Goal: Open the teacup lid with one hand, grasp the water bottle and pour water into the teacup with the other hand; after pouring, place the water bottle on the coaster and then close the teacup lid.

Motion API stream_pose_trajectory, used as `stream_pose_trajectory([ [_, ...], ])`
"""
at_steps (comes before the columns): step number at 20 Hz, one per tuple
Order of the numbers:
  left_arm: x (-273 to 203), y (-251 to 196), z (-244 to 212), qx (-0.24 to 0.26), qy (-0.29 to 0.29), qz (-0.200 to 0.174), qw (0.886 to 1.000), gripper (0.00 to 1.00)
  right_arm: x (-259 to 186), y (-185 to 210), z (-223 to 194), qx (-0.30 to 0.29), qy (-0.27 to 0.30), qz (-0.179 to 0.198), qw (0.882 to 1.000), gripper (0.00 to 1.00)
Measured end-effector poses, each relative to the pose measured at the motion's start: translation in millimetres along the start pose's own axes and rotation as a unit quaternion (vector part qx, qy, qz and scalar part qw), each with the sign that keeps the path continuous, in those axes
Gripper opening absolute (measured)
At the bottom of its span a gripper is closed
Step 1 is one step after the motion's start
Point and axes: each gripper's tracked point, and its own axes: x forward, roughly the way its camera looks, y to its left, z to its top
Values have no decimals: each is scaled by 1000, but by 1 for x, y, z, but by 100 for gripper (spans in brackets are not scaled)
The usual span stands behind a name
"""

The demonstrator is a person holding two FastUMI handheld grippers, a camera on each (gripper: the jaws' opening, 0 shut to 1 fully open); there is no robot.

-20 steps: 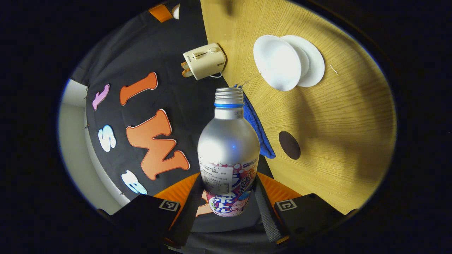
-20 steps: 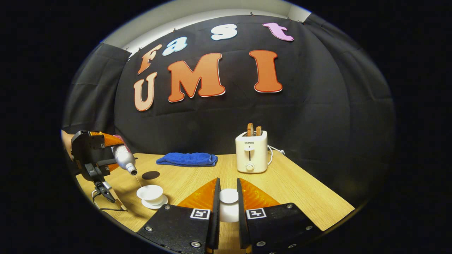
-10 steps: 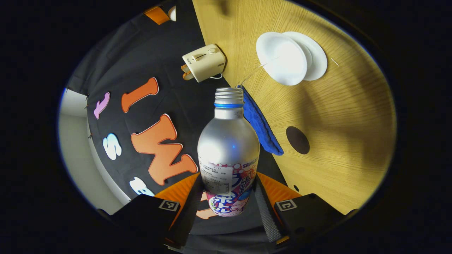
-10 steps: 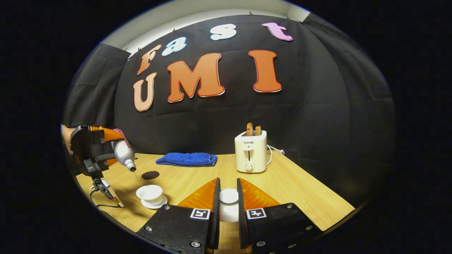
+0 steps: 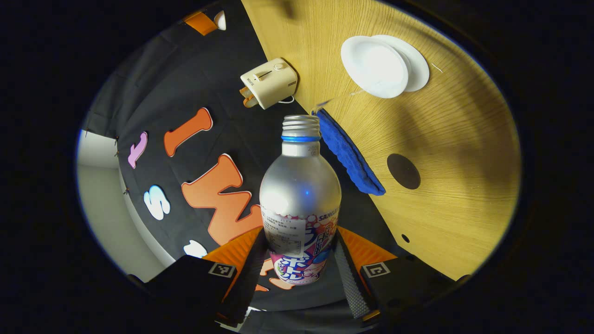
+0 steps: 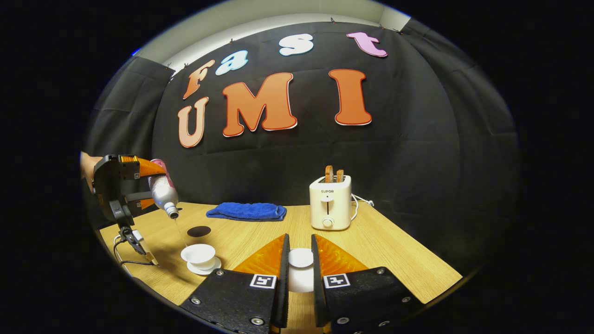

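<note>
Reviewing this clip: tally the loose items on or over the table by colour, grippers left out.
White or cream: 4, namely teacup, saucer, lid, toaster
Blue: 1, cloth
Silver: 1, water bottle
Dark: 1, coaster
Total: 7

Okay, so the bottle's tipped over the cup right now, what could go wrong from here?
1. The left gripper holds the water bottle high above the teacup, and the stream looks thin, so it may drift past the rim onto the table.
2. The grip sits low on the tilted bottle, which might slip.
3. The right gripper holds the lid between its fingers; any loosening could drop it.
</note>
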Motion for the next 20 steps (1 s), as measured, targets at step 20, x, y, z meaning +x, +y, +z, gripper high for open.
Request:
stream_pose_trajectory([
  [20, 11, 14, 38, 88, -39, 31, 995, 84, -5, 3, -5, -13, 7, 4, 1000, 23],
])
